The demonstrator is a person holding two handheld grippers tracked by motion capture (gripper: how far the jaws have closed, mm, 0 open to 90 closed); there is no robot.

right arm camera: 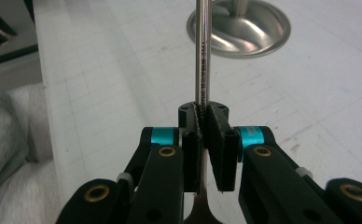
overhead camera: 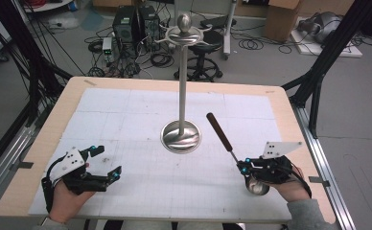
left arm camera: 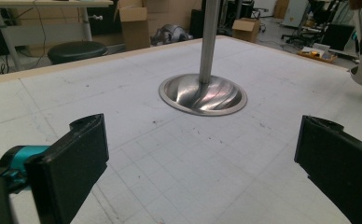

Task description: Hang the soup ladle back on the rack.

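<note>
Right gripper [overhead camera: 242, 167] clamped on ladle [overhead camera: 232, 154] shaft, handle angled up toward stand [overhead camera: 181, 135]. Left gripper [overhead camera: 106, 164] wide open, holding nothing.

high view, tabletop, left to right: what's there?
left gripper, open and empty → steel stand at centre → ladle with dark handle, shaft pinched in the right gripper.
</note>
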